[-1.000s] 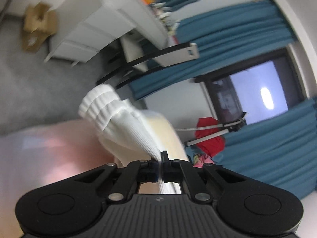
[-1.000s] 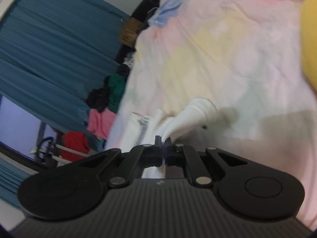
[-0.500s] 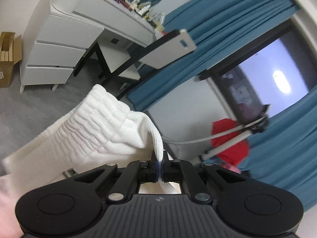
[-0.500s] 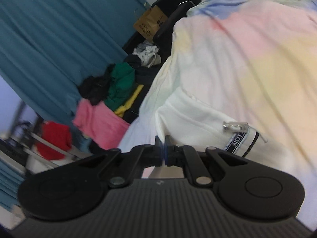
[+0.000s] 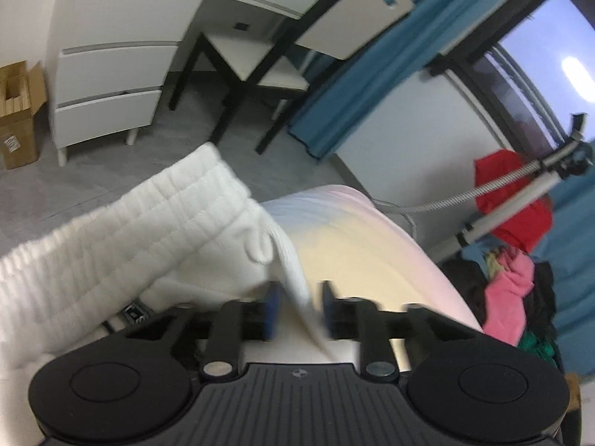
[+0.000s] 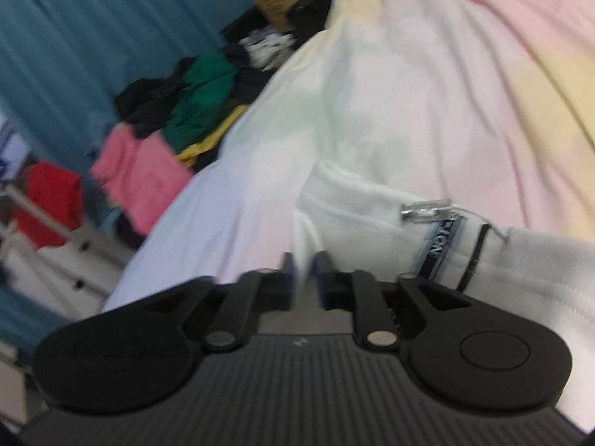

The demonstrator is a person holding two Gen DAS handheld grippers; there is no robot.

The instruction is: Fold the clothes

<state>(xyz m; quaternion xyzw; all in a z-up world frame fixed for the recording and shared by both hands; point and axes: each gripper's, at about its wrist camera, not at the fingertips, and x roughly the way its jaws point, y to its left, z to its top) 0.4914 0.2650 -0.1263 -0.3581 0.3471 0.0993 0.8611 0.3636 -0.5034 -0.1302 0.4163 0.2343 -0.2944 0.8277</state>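
White garment [image 5: 156, 230] — between both tools | left tool [image 5: 296, 310] apart | right tool [image 6: 304, 278] apart

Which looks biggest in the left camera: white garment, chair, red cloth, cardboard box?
1. White garment, though it is nearest the camera.
2. Chair.
3. Red cloth.
4. Cardboard box, cut off at the edge, so unsure against the red cloth.

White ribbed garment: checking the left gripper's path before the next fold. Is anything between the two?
Nothing visible. The left gripper is open with a fold of the white ribbed garment directly between its fingers, above the pastel bedsheet.
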